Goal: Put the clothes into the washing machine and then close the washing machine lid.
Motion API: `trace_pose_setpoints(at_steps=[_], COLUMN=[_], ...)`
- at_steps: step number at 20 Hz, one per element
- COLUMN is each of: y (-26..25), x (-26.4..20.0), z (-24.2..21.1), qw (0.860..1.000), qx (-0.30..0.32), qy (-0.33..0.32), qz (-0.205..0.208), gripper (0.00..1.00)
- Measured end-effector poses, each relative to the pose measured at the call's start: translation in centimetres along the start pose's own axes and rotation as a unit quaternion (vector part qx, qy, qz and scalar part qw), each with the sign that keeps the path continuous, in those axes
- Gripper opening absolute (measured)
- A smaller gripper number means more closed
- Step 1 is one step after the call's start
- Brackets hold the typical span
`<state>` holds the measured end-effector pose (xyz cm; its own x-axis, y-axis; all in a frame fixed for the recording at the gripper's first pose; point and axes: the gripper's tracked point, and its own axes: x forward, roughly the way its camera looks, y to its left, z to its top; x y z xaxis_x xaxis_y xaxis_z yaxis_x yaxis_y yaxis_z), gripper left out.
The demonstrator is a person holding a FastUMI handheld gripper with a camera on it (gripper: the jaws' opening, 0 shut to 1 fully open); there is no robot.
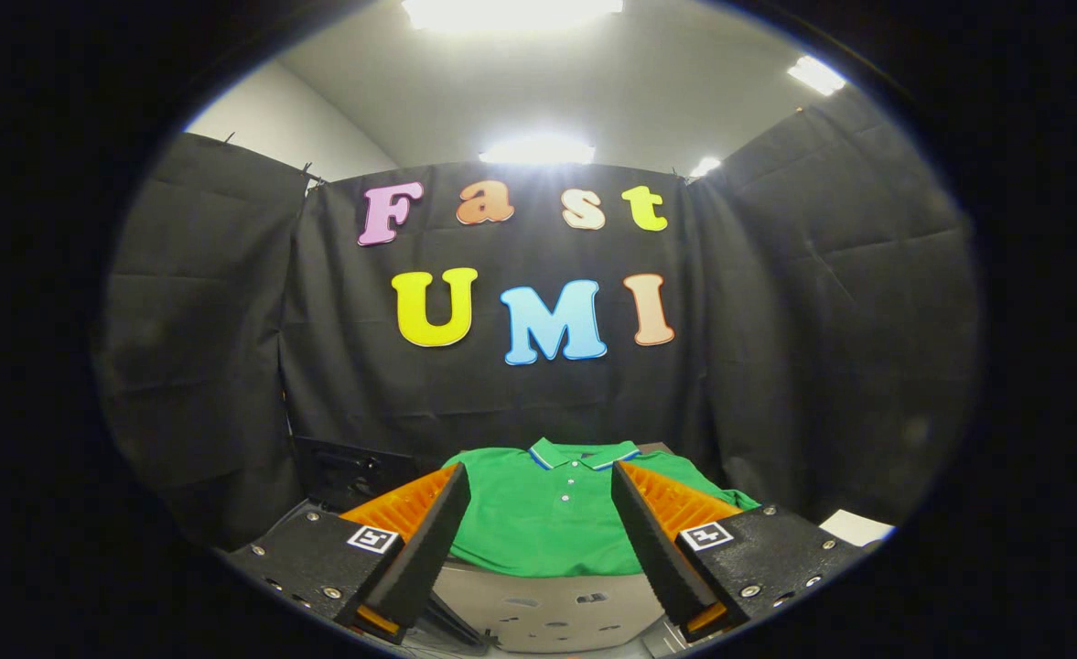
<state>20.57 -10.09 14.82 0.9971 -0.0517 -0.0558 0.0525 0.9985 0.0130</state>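
A green polo shirt (547, 522) with a striped collar lies folded flat on a pale raised surface (552, 609), just ahead of my gripper and between the lines of its two fingers. My gripper (541, 480) is open wide, nothing between the fingers, which reach over the shirt's near part without touching it. One finger (428, 540) stands to the shirt's left, the other (652, 540) to its right.
A dark box-like thing (355, 471) sits behind the left finger, against the black cloth wall. A white sheet (856, 526) lies beyond the right finger. The pale surface under the shirt has several small holes in its front face.
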Motion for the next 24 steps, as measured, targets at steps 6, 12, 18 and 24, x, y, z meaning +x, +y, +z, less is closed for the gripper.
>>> trace_pose_setpoints(at_steps=[6,12,18,24], y=[-1.5,-2.2,-3.3,-3.5], x=[4.8,8.8,13.2,17.6], z=[-0.2,-0.8,-3.9,-7.4], qw=[0.999,0.997,0.992,0.984], qx=[0.006,0.026,0.014,-0.007], qy=[0.036,0.067,0.125,0.177], qz=[-0.001,0.013,0.003,0.006], gripper=[0.96,0.96,0.96,0.96])
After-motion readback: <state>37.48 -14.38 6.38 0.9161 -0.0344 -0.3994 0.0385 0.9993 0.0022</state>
